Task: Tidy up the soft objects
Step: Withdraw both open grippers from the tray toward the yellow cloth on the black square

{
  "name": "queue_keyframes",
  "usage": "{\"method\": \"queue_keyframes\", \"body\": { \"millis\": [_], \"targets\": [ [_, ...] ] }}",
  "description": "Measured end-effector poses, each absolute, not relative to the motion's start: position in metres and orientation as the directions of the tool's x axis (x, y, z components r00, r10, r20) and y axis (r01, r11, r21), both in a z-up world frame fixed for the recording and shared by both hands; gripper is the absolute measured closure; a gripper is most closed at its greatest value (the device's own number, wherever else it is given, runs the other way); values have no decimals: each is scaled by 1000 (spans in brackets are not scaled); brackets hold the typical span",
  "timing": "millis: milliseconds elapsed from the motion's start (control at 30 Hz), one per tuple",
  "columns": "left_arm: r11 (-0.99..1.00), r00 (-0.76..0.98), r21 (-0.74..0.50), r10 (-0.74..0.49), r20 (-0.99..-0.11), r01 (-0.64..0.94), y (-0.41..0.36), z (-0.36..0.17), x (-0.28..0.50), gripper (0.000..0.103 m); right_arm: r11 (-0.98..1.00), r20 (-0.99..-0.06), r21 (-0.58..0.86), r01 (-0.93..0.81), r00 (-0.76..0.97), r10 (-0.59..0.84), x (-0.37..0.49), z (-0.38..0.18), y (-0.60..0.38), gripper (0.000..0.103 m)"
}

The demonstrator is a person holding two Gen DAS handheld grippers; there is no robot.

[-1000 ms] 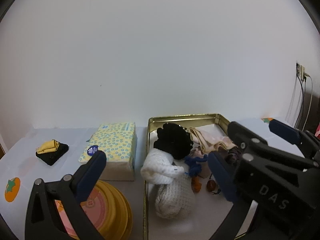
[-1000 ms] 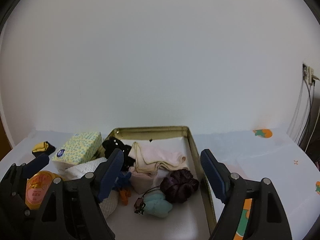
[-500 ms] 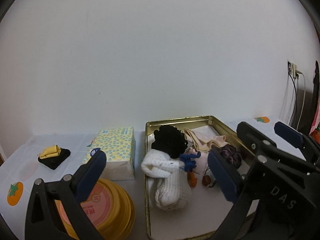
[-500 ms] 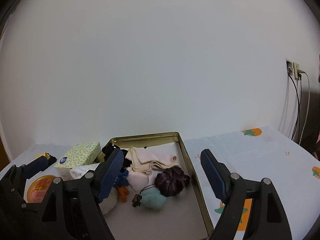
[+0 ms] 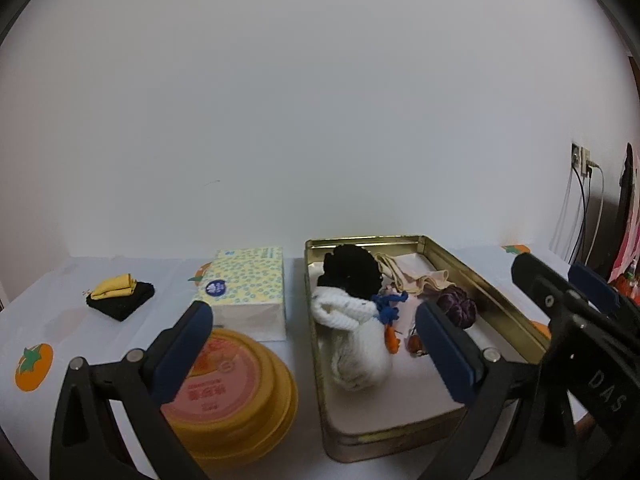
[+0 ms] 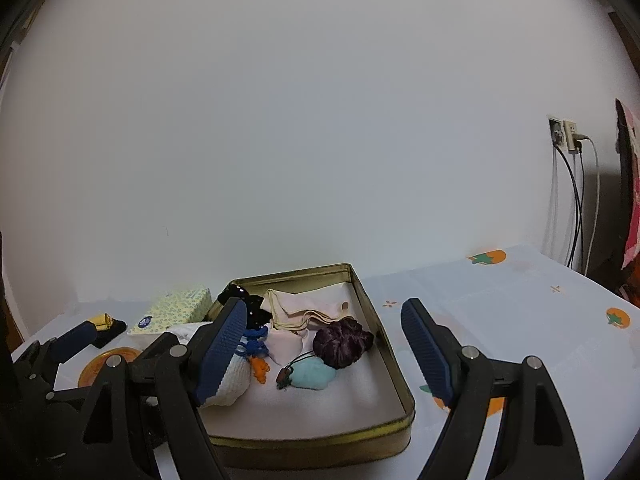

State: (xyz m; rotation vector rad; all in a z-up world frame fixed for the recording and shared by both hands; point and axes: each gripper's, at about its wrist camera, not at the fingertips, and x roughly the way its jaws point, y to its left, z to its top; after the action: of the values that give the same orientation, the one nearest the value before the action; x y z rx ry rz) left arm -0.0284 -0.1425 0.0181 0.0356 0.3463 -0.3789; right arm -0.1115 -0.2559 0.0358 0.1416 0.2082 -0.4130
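Note:
A gold metal tin [image 5: 476,280] [image 6: 396,380] on the white table holds several soft things: a white knit toy with blue and orange trim [image 5: 356,344] [image 6: 236,376], a black fluffy piece [image 5: 352,268], folded cream and pink cloths [image 6: 308,308], a dark purple scrunchie [image 6: 340,340] [image 5: 456,304] and a light blue plush [image 6: 312,374]. A folded black and yellow cloth [image 5: 120,294] [image 6: 106,322] lies on the table far left. My left gripper [image 5: 312,354] is open and empty, held above and before the tin. My right gripper [image 6: 324,354] is open and empty, above the tin's near end.
A yellow patterned tissue pack [image 5: 246,286] [image 6: 176,310] lies left of the tin. A stack of yellow lidded tubs [image 5: 236,392] stands in front of it. Wall socket and cables [image 6: 568,184] are at the right. The tablecloth [image 6: 520,300] has orange fruit prints.
Both grippers have drawn back and risen from the tin, which now shows whole and smaller. Both stayed open and empty. Nothing in the tin has moved.

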Motion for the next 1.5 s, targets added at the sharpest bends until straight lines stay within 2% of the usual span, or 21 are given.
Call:
{"method": "queue_keyframes", "body": {
  "millis": [467,633,867,1500],
  "targets": [
    [936,878,-21,-337,-340,351,-111,14,-43,0,908,-175,98,408,905,-388,-121,36,-215,21],
    [946,885,-23,-310,-348,323,-87,12,-41,0,913,-195,129,388,912,-360,-109,33,-194,21],
    [968,897,-22,-238,-373,248,-44,9,-25,0,944,-193,107,312,938,-288,-94,31,-158,21],
    [1000,928,12,4,-371,1,78,1,33,0,983,-217,81,164,966,-143,-14,19,-61,21]
  ]
}}
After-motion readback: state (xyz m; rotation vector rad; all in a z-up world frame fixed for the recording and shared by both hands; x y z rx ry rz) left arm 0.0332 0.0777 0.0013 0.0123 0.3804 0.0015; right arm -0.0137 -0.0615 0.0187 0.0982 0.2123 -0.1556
